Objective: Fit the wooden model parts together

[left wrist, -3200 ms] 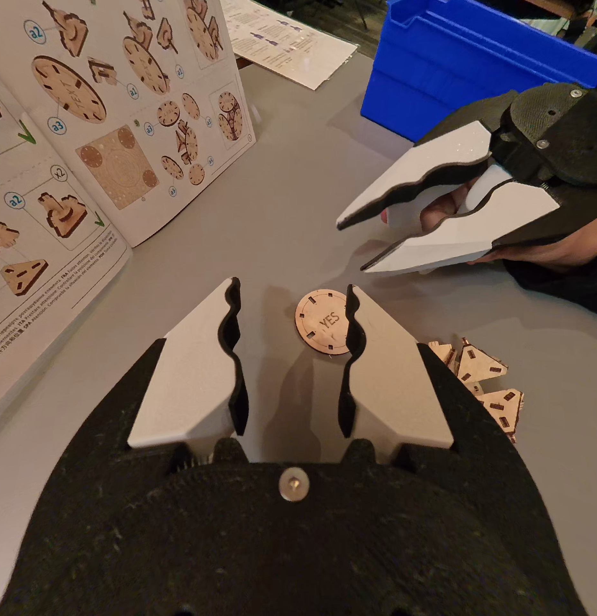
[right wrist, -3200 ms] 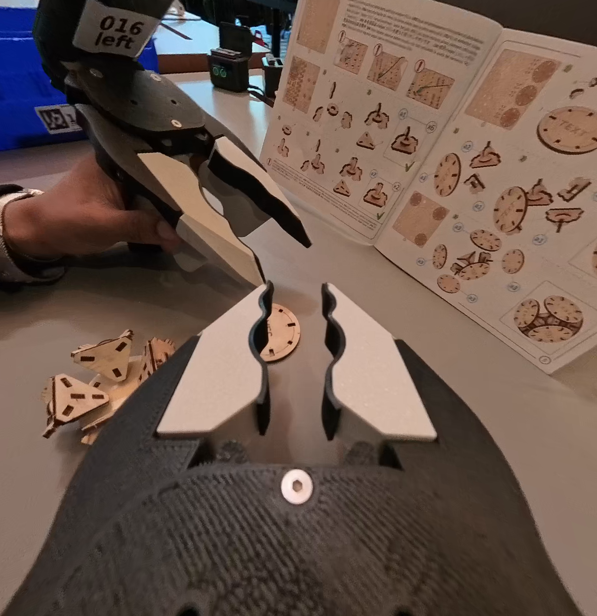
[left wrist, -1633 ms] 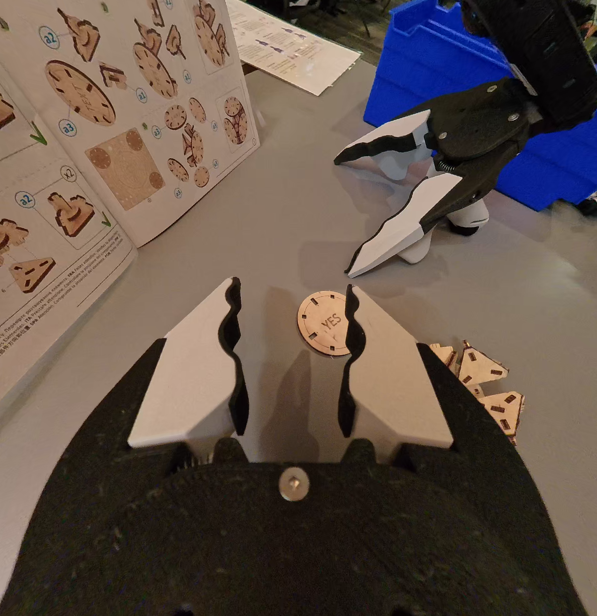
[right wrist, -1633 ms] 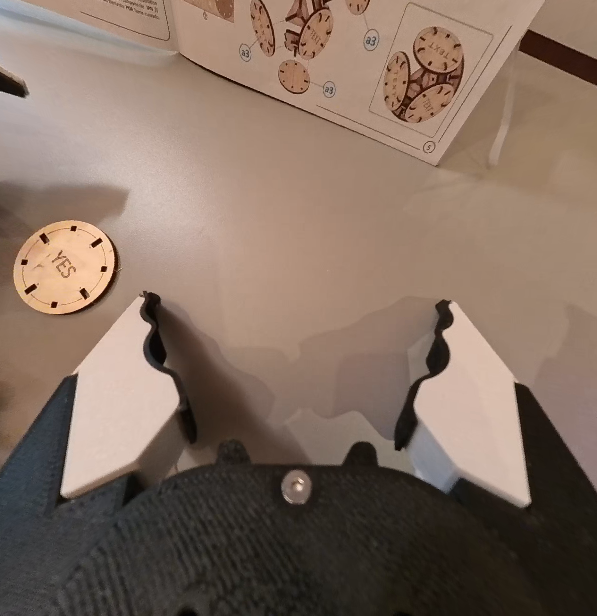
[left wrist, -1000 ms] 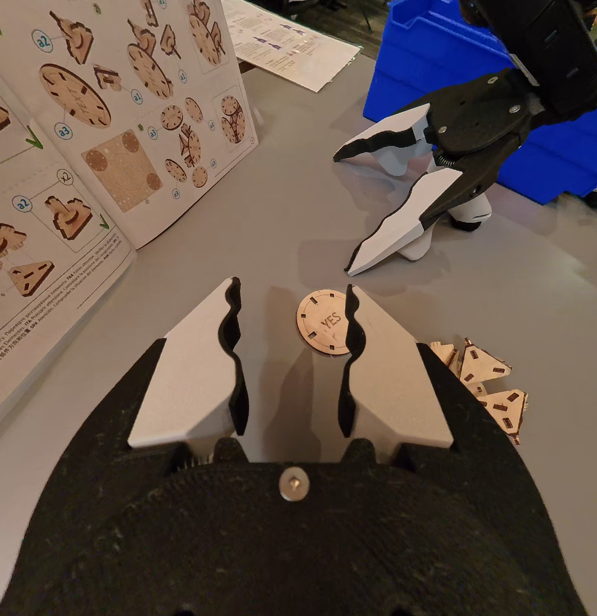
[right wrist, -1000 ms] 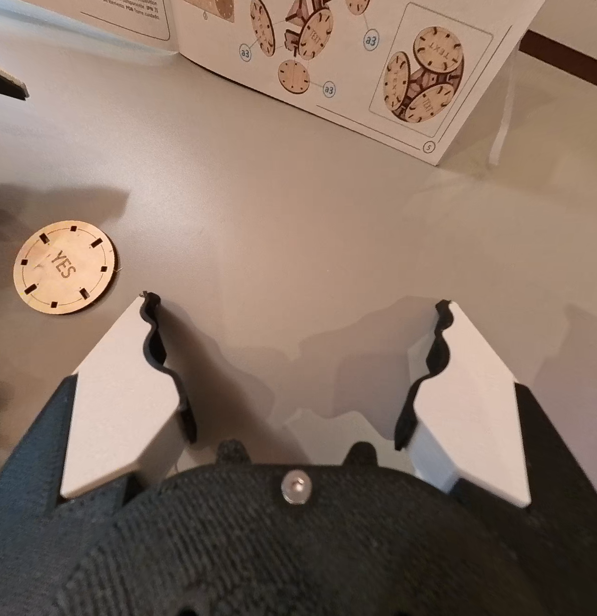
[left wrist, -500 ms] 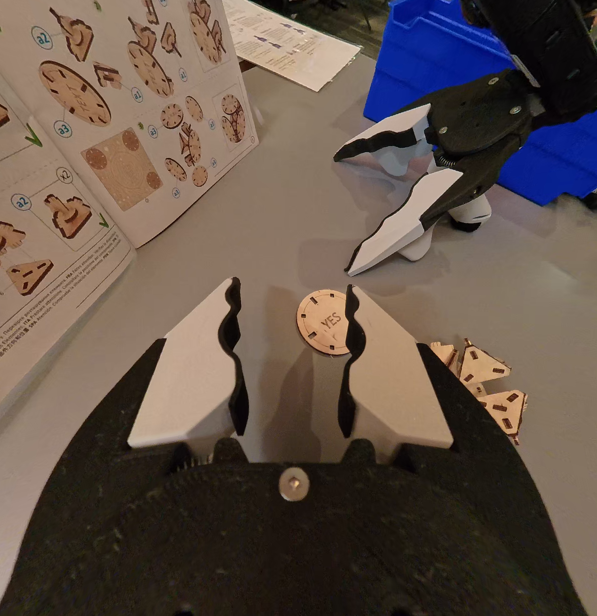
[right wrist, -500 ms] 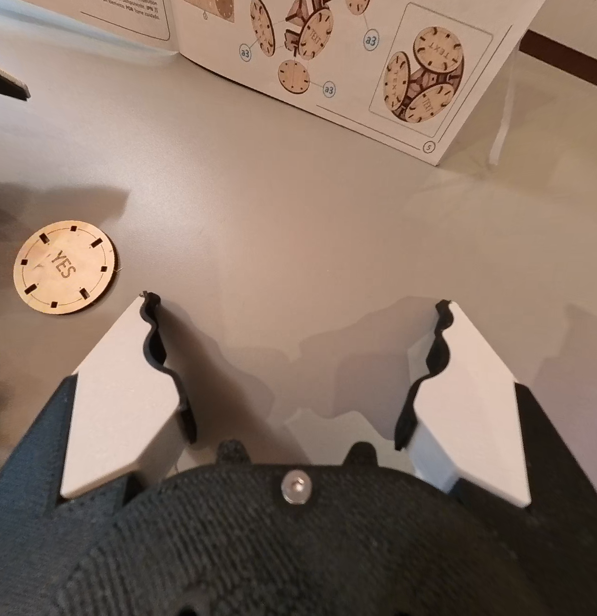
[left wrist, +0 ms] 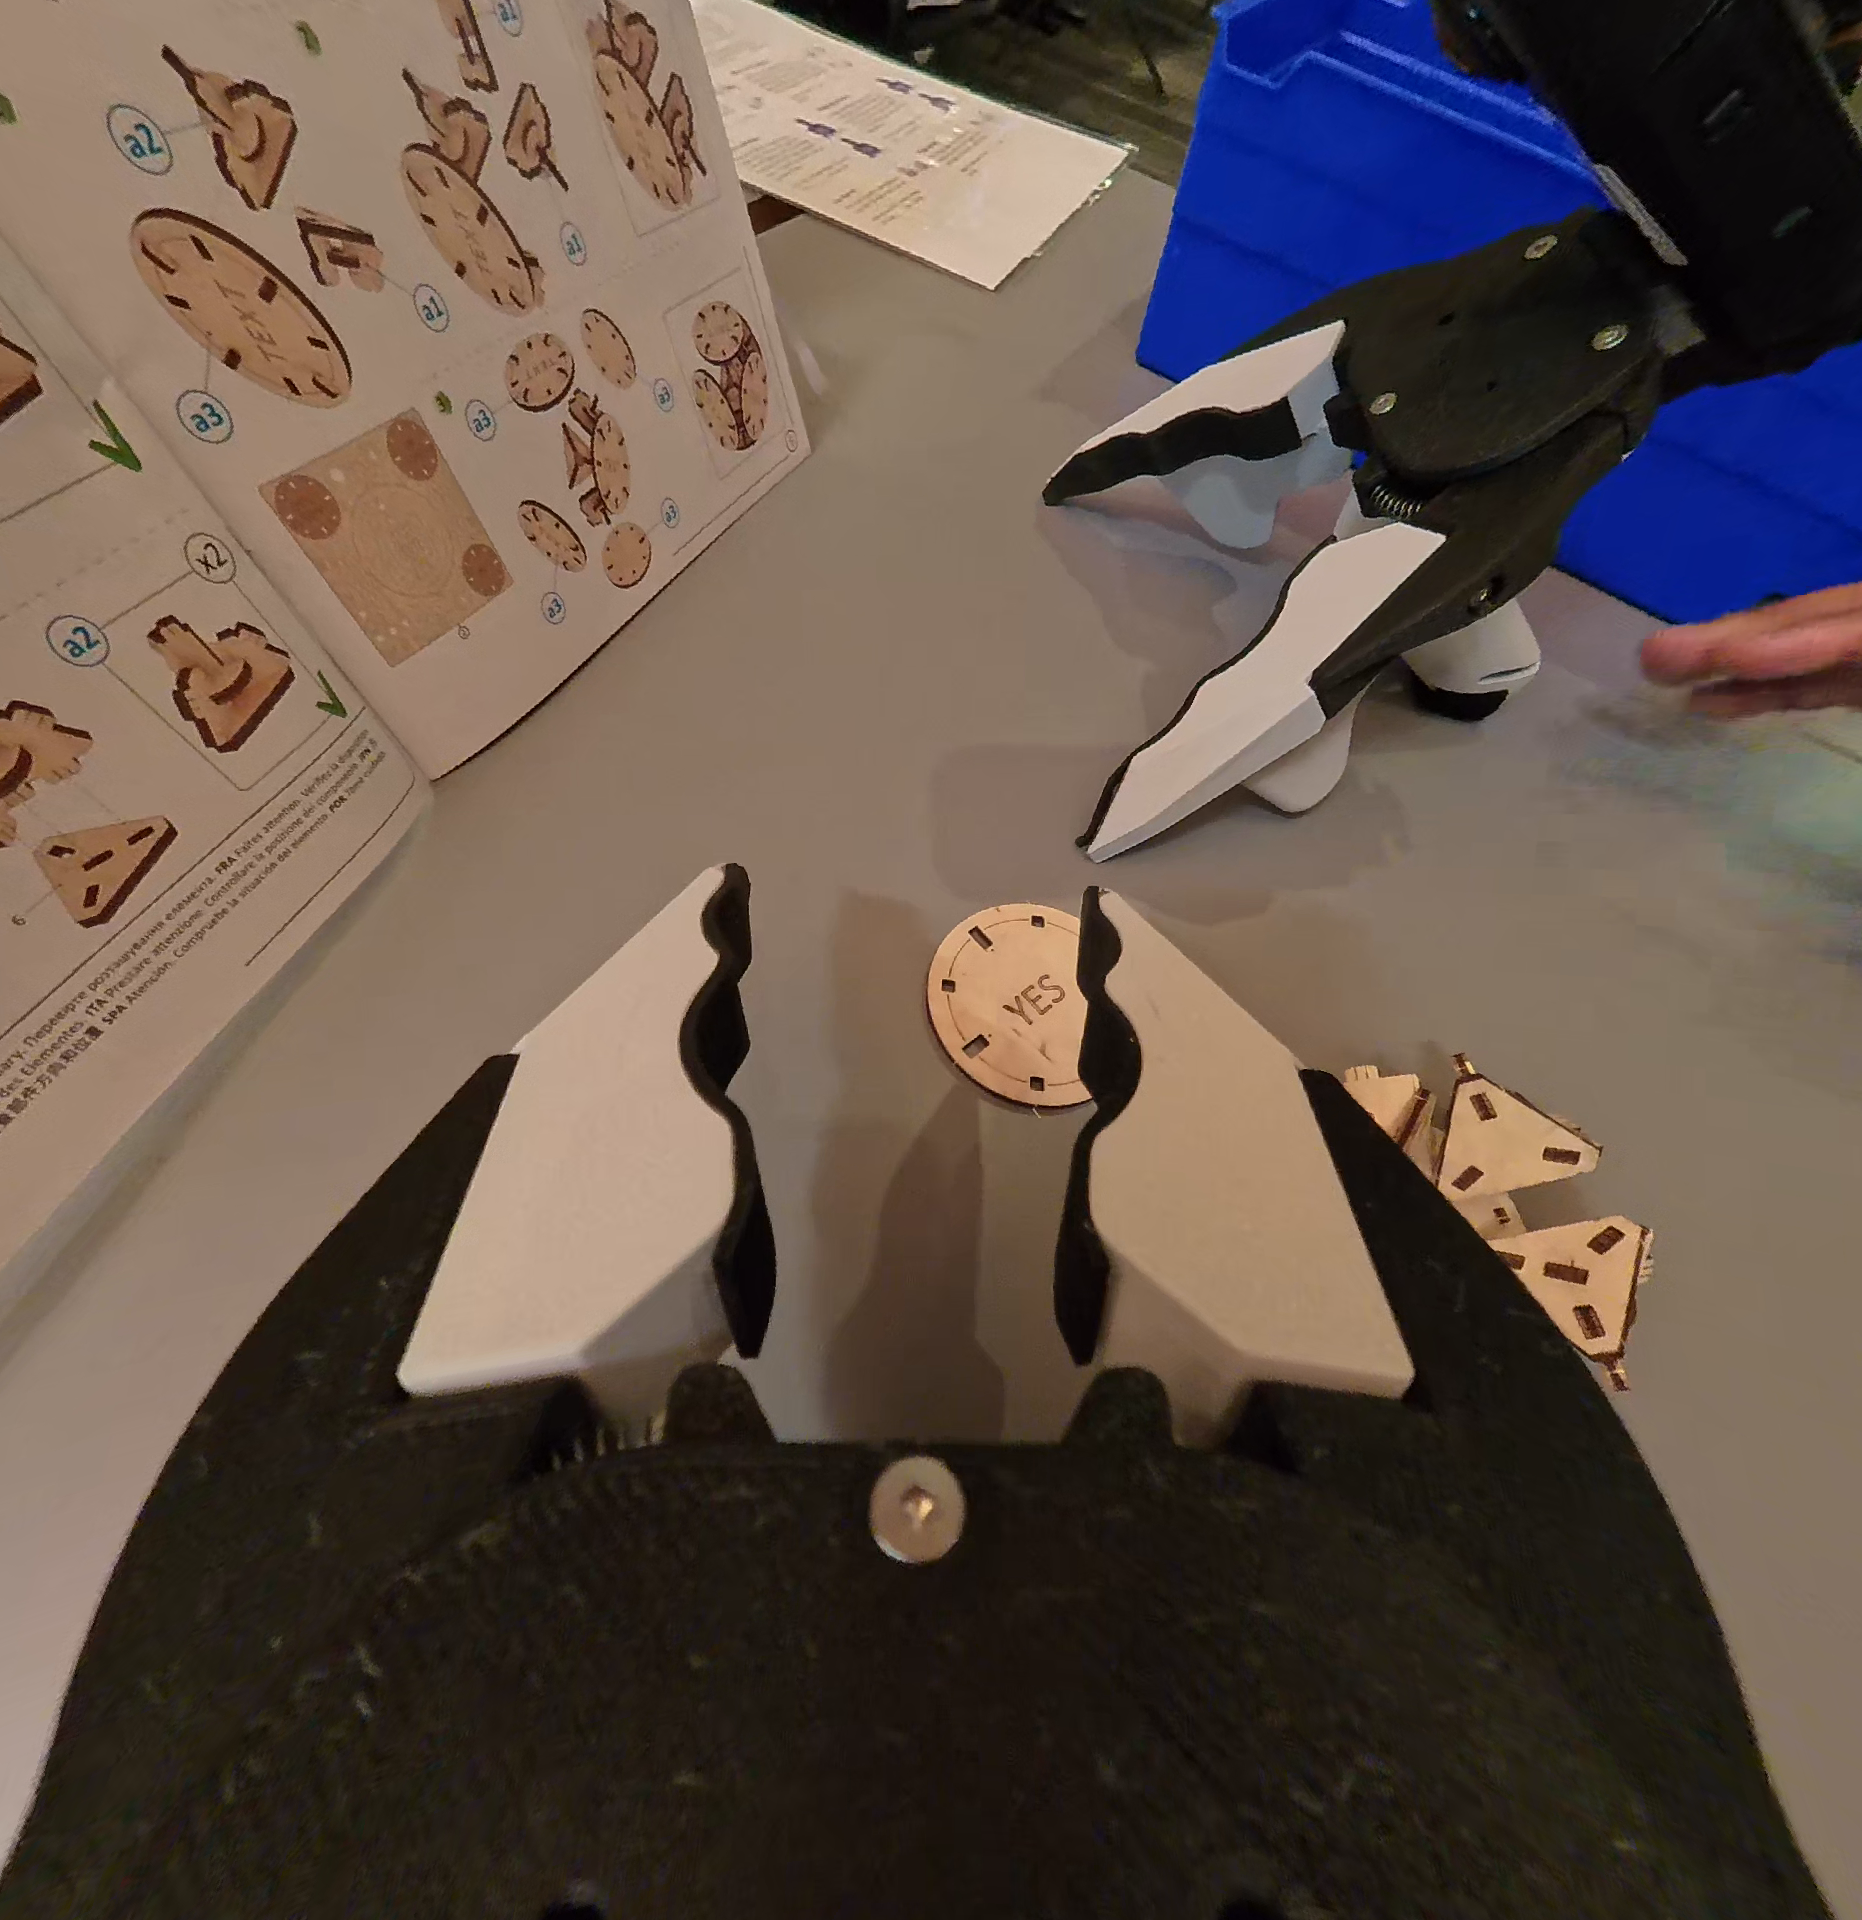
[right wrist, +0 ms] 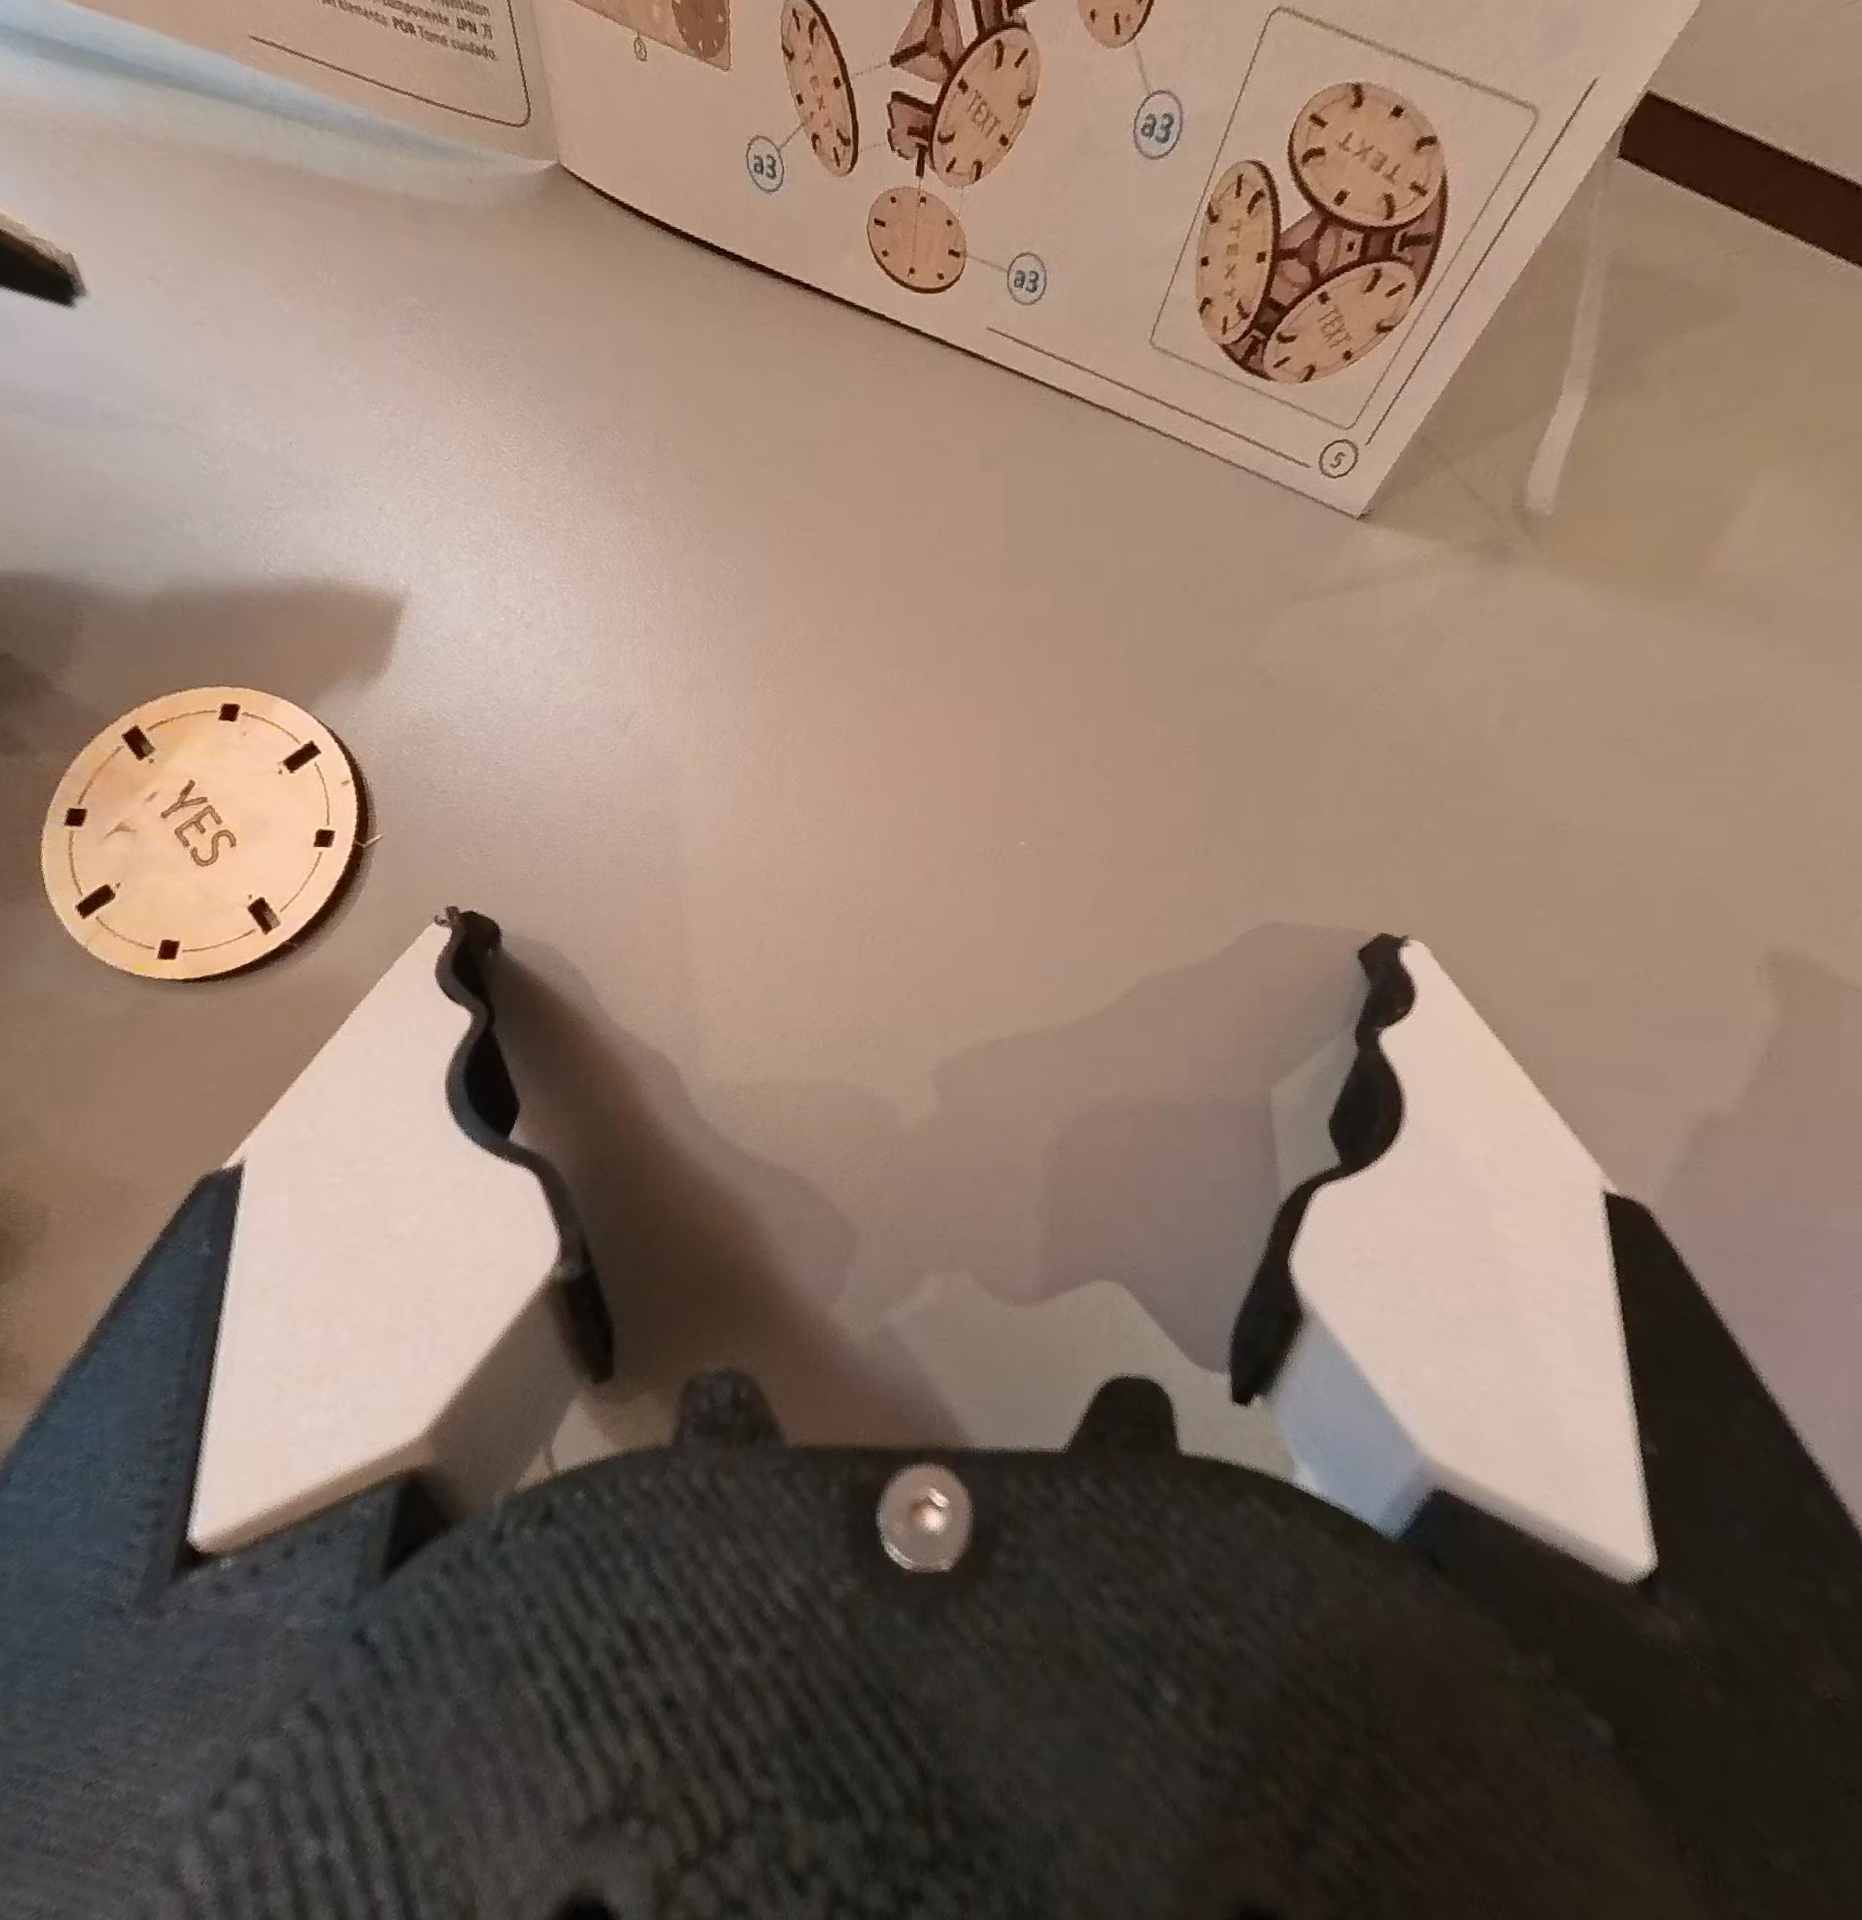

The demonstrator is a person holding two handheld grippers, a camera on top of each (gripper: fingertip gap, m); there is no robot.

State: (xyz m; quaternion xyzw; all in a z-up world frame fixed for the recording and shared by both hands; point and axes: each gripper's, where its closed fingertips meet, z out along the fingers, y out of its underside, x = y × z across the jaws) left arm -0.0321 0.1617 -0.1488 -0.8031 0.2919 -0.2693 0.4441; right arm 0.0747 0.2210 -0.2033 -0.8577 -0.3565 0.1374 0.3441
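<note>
Lying flat on grey table (left wrist: 906, 675): round engraved, slotted wooden disc (left wrist: 1010, 1008); left gripper (left wrist: 911, 894) part-open, right gripper (right wrist: 927, 935) wide, both bare.

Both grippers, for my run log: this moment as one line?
left gripper: open, over wooden disc | right gripper: open wide, resting on table | hand beside it

A round wooden disc (left wrist: 1000, 1013) lay flat on the grey surface (left wrist: 906, 675) with one short word engraved across its face. Behind it stood an open instruction booklet (left wrist: 387, 416). Its pages carried small circled letter-and-number tags beside drawings of wooden parts, a circled multiplier mark, circled step numbers, a word drawn on the pictured discs, and fine print in several languages along the lower edge. Farther back lay a white printed sheet (left wrist: 906, 156), its text too small to read.
</note>
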